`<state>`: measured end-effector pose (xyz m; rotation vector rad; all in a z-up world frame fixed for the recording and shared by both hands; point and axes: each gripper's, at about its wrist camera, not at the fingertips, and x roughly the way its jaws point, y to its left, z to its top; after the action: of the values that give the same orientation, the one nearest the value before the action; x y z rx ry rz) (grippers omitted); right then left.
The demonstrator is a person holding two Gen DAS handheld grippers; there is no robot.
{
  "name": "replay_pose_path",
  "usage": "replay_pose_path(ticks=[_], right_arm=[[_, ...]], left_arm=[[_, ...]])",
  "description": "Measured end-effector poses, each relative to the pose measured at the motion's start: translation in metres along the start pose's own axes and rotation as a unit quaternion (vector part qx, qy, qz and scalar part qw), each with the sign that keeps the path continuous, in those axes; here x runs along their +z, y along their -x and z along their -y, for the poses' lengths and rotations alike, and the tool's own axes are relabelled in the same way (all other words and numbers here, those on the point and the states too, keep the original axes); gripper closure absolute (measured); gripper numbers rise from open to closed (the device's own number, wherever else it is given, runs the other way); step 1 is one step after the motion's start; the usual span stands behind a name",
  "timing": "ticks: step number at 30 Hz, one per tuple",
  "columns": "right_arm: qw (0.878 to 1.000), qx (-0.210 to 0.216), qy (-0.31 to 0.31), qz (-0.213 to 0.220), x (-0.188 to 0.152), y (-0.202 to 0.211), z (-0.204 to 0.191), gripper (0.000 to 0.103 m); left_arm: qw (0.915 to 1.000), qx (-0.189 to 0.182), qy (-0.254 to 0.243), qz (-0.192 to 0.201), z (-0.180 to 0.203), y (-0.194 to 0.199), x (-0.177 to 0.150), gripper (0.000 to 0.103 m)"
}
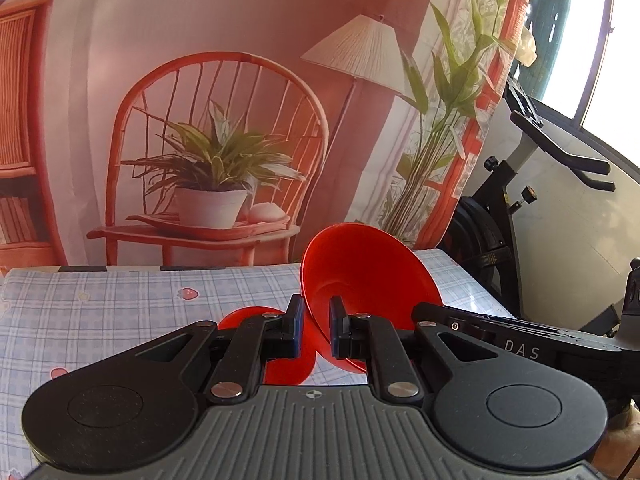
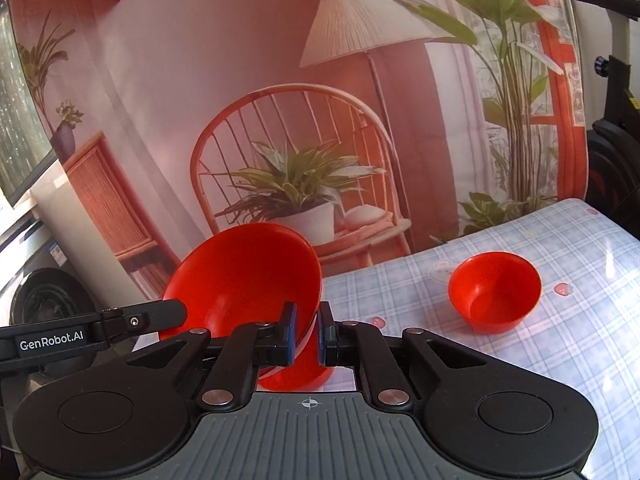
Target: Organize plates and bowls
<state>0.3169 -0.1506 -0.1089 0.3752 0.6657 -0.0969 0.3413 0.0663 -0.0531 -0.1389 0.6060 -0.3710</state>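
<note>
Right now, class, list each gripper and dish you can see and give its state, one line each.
left gripper: shut on plate rim
plate: lifted, tilted steeply
right gripper: shut on large bowl rim
large bowl: lifted, tilted
small bowl: upright on tablecloth, empty

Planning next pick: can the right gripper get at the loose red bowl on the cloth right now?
Probably not yet: the right gripper is shut on a tilted red bowl. The loose bowl sits unobstructed.

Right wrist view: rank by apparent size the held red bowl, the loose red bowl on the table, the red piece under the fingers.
1. Held red bowl, though nearness inflates it.
2. Loose red bowl.
3. Red piece below the fingers: mostly hidden, so true size unsure.
</note>
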Motion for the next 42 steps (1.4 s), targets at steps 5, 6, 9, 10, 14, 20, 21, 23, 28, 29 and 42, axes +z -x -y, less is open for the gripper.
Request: replay_pose_path(ticks=[5,6,9,10,14,20,21,23,28,29,42], right_arm=[[0.999,-0.017,0.024,-0.024,0.008,-0.056,-0.022,0.094],[0.999,-0.02,0.025,-0.034,0.007,-0.066,-0.023,0.094],[0.998,-0.02,0.015,-0.059,0.004,-0.092,-0.021,0.094],[0.997,-0.024,0.011,-0.067,0.001,-0.099,-0.019,0.094],[0.994,-0.04,-0.004,-0.098,-0.01,-0.127,-0.008,0.094],[0.992,-0.049,-0.01,-0.12,-0.025,-0.145,0.003,0.094],[0.991,-0.05,-0.01,-0.121,-0.026,-0.146,0.004,0.094],[0.991,-0.048,-0.007,-0.121,-0.027,-0.147,0.006,0.094],[0.991,-0.045,-0.017,-0.127,-0.029,-0.15,0.012,0.094],[0.991,-0.044,-0.014,-0.127,-0.03,-0.151,0.011,0.094],[0.99,-0.049,-0.003,-0.129,-0.033,-0.149,0.012,0.092]], left_arm=[[0.9993,0.021,0.024,-0.017,-0.039,-0.032,-0.003,0.089],[0.9991,0.027,0.024,-0.022,-0.043,-0.038,-0.005,0.089],[0.9982,0.037,0.029,-0.039,-0.056,-0.059,-0.013,0.089],[0.9978,0.037,0.032,-0.045,-0.059,-0.065,-0.015,0.089],[0.9973,0.037,0.024,-0.058,-0.066,-0.085,-0.022,0.089],[0.9963,0.046,0.013,-0.072,-0.068,-0.099,-0.033,0.089],[0.996,0.049,0.007,-0.074,-0.068,-0.1,-0.035,0.089],[0.9956,0.051,0.005,-0.079,-0.068,-0.104,-0.036,0.089],[0.995,0.054,0.003,-0.085,-0.068,-0.106,-0.037,0.089],[0.9948,0.055,0.001,-0.086,-0.067,-0.106,-0.038,0.089],[0.9933,0.078,0.0,-0.086,-0.068,-0.106,-0.039,0.089]])
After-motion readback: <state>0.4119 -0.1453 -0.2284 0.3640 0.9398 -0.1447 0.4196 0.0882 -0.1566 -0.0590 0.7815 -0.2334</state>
